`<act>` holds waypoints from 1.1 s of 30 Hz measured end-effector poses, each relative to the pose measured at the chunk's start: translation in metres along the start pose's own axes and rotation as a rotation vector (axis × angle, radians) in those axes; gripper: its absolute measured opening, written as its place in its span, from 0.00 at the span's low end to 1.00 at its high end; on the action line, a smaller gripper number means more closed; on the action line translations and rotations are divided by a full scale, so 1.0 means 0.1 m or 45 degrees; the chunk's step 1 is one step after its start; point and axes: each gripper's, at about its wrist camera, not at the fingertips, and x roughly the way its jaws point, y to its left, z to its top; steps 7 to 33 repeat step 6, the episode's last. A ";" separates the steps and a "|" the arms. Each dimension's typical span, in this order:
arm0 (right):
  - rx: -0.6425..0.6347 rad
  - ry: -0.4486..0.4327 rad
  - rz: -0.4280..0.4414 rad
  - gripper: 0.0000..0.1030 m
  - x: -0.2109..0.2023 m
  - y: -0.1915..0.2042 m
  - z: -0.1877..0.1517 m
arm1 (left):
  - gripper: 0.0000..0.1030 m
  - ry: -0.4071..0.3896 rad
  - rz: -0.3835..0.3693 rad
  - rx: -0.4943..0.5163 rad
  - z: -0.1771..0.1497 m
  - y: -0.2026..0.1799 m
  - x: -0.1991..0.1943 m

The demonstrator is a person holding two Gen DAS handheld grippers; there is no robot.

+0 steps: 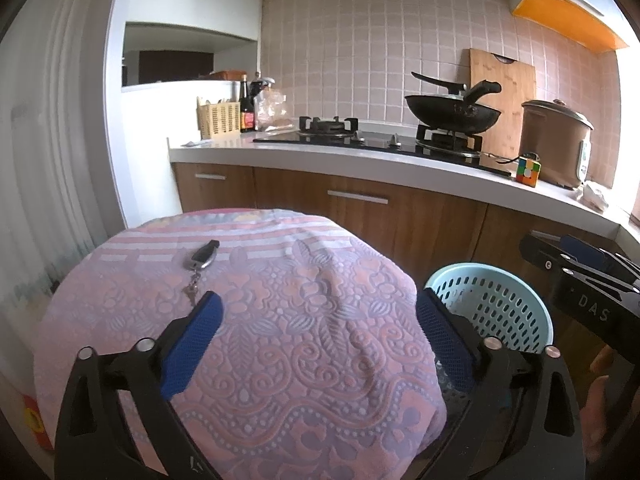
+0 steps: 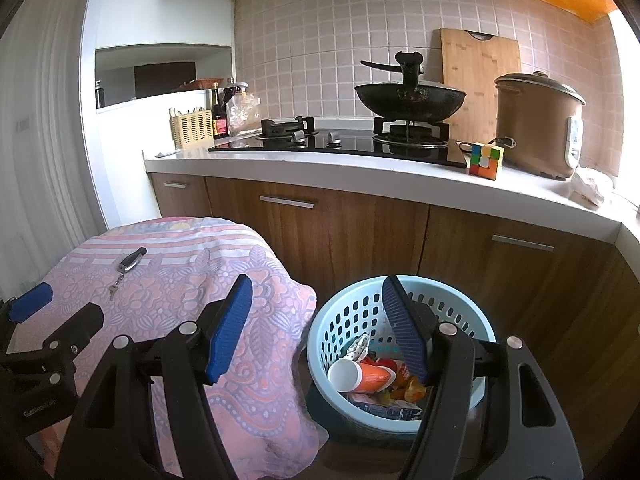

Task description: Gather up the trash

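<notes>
A kitchen seen from two hand-held grippers, both held above a low table draped in a pink patterned cloth point(image 1: 280, 320). The left gripper point(image 1: 320, 316) has its blue-padded jaws spread wide, with nothing between them, hovering over the cloth. Just ahead of its left finger lies a car key fob point(image 1: 202, 258) with small keys trailing toward the finger. Beyond its right finger, on the floor beside the table, stands a pale blue trash basket point(image 1: 532, 312). The right gripper point(image 2: 316, 320) is also wide open and empty, its left finger over the cloth's edge and its right finger over the basket's mouth. Below that right finger, inside the basket, lies collected trash: an orange tube with a white cap point(image 2: 360, 376), a crumpled wrapper, orange scraps and a printed carton. Far ahead of both grippers runs a white countertop point(image 2: 320, 168) over wooden cabinets, carrying a gas hob, a black wok point(image 2: 410, 100), a wooden cutting board, a puzzle cube point(image 2: 486, 160) and a brown rice cooker point(image 2: 536, 124).
</notes>
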 end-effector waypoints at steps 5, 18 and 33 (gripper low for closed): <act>-0.004 -0.003 -0.005 0.62 0.00 0.01 0.00 | 0.92 -0.001 -0.002 -0.010 0.00 0.02 0.01; -0.004 -0.003 -0.005 0.62 0.00 0.01 0.01 | 0.92 -0.001 -0.003 -0.012 0.00 0.03 0.01; -0.004 -0.003 -0.005 0.62 0.00 0.01 0.01 | 0.92 -0.001 -0.003 -0.012 0.00 0.03 0.01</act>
